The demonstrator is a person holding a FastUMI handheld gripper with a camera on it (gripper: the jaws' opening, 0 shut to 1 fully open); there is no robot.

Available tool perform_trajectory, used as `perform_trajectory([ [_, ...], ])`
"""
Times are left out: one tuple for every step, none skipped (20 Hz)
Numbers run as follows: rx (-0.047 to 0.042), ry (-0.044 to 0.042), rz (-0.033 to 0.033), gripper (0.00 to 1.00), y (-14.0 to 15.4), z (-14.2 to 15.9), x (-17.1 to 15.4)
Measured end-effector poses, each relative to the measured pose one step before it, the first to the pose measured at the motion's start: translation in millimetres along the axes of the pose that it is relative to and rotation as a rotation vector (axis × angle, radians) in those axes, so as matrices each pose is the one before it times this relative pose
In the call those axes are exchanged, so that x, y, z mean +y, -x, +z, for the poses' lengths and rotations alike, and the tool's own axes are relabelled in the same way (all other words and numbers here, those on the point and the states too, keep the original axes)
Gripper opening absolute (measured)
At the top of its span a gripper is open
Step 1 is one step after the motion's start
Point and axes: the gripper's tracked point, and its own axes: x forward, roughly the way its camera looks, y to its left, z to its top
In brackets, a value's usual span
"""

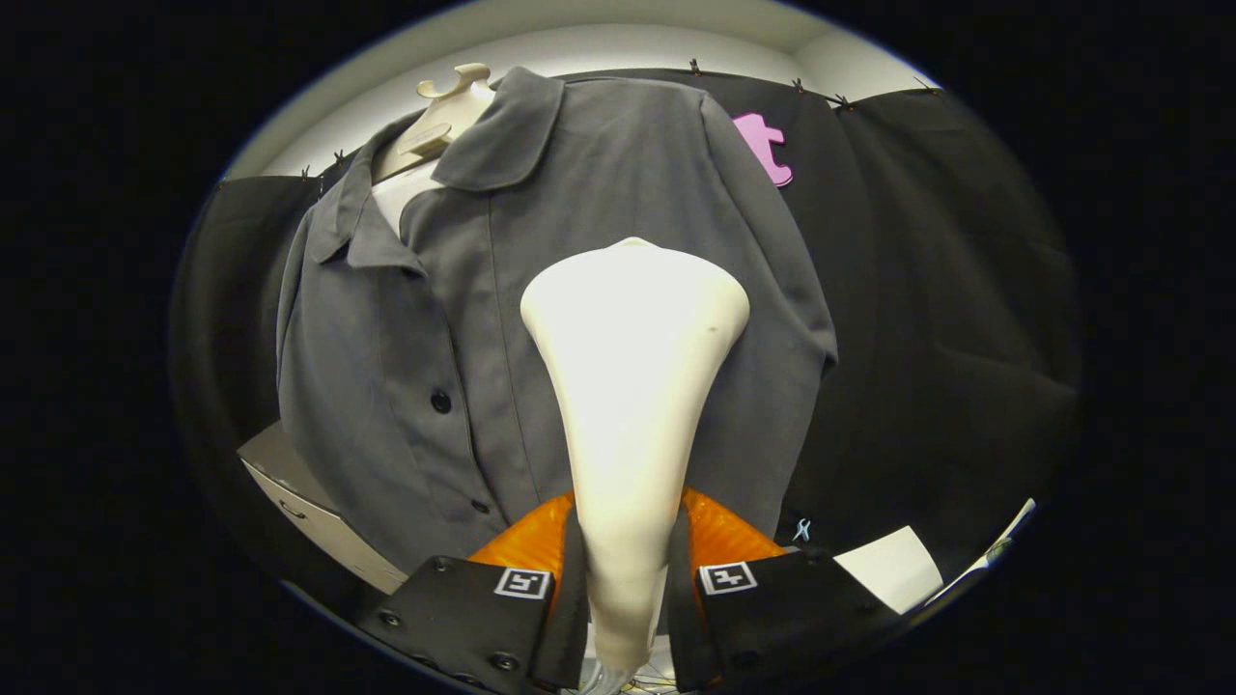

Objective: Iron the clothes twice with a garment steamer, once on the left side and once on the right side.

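Holding the garment steamer (632,386) upright in the gripper (628,579), both fingers pressed on its narrow handle, jaws nearly closed.

Steamer is smooth cream plastic, long axis running straight ahead of the fingers, flaring to a broad head over the shirt (454,319) panel right of the button placket. Head looks to be touching or just off the cloth, hard to tell through the fisheye. Shirt is matte grey weave with dark buttons, hung on a pale mannequin (439,121) just beyond; its other panel lies left of the head.
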Motion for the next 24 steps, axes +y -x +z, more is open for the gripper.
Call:
perform_trajectory([
  [0.01244, 0.00175, -0.00268, 0.42, -1.87, -7.46, 0.18],
  [0.01289, -0.00013, -0.00201, 0.42, -1.67, -8.97, 0.24],
  [0.01274, -0.00169, -0.00115, 0.42, -1.98, -7.86, 0.02],
  [0.01489, -0.00163, -0.0003, 0.42, 0.48, -9.36, -2.18],
  [0.01584, -0.00155, -0.00044, 0.42, -0.86, -10.2, -0.66],
  [0.01517, -0.00308, -0.00131, 0.42, -2.23, -7.82, 0.07],
  [0.01566, -0.00162, 0.00037, 0.42, -2.46, -8.03, 0.22],
  [0.0141, -0.00316, -0.00053, 0.42, -1.59, -7.64, 1.22],
  [0.01411, -0.00216, 0.00004, 0.42, -2.78, -7.65, -0.16],
  [0.01201, -0.00318, -0.00145, 0.42, 0.27, -6.99, -0.76],
  [0.01045, -0.0027, -0.00151, 0.42, -1.38, -5.7, -0.08],
  [0.01091, -0.0025, -0.00168, 0.42, -0.75, -7.02, -1.73],
  [0.01025, -0.0005, -0.00144, 0.42, -2.66, -5.57, 0.0],
  [0.00944, -0.00006, -0.00328, 0.42, -1.93, -7.53, -2.33],
  [0.01234, 0.00277, -0.00279, 0.42, -2.26, -6.7, -1.06],
  [0.01168, 0.00071, -0.00163, 0.42, -1.63, -5.17, -0.17],
  [0.01396, 0.00065, -0.00187, 0.42, -2.37, -6.54, -1.44],
  [0.01131, -0.00036, -0.00243, 0.42, -1.38, -6.94, -1.66],
  [0.01132, -0.00006, -0.0032, 0.42, -2.6, -6.24, -1.46],
  [0.01023, 0.00024, -0.00251, 0.42, -2.74, -7.71, -2.17],
  [0.01023, 0.00011, -0.0022, 0.42, -2.99, -6.66, -1.71],
  [0.01106, -0.00009, -0.00268, 0.42, -2.06, -7.12, -1.62],
  [0.01362, -0.00131, -0.00219, 0.42, -3.36, -7.92, -1.37],
  [0.01286, -0.0029, -0.00221, 0.42, -1.85, -9.32, -2.6],
])
